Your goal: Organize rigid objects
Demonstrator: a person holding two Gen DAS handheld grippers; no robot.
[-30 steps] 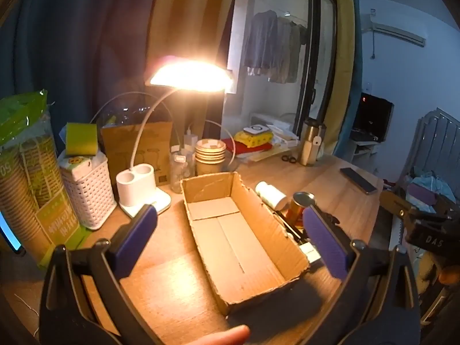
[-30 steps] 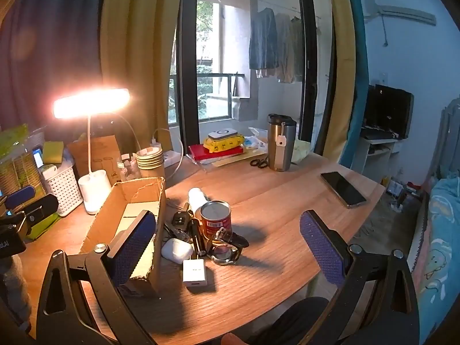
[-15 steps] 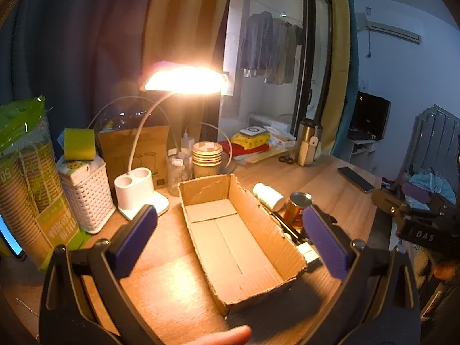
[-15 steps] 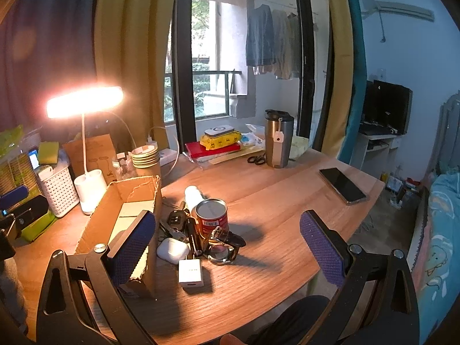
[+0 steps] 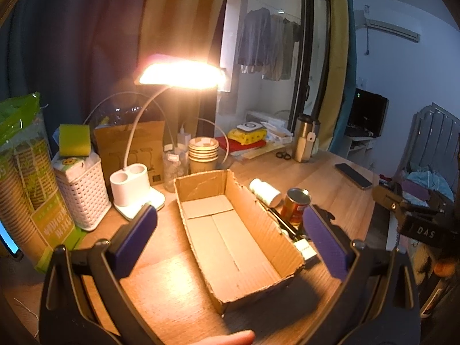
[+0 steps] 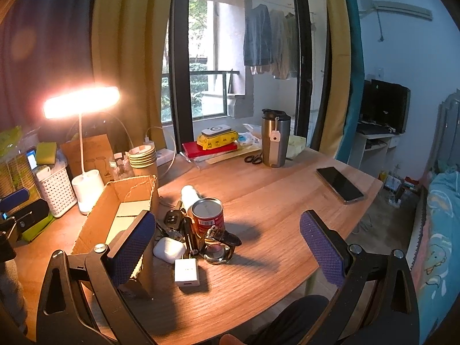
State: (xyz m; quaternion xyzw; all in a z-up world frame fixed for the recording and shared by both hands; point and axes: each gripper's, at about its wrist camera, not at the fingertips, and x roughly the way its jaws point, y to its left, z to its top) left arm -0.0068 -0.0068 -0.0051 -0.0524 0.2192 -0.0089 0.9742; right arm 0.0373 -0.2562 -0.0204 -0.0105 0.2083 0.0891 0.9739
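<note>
We hold the left gripper [image 5: 230, 235] and right gripper [image 6: 227, 238] wide apart and empty above the wooden table [image 6: 287, 201]. The open brown cardboard box [image 5: 235, 230] sits bare; beside it cluster a red-labelled tin can [image 6: 207, 215], white earbud case [image 6: 168, 249] and white charger plug [image 6: 187, 271]. We should lift the outermost item first. "DAS" shows on the other gripper's body.

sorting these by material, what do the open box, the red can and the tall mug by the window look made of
The open box looks like plain brown corrugated cardboard: matte, with ragged torn rims and fluting showing on the cut edge. The red can seems to be metal, with a dull silvery lid and a printed red label. The tall mug looks like brushed stainless steel with a dark, probably plastic, lid.
</note>
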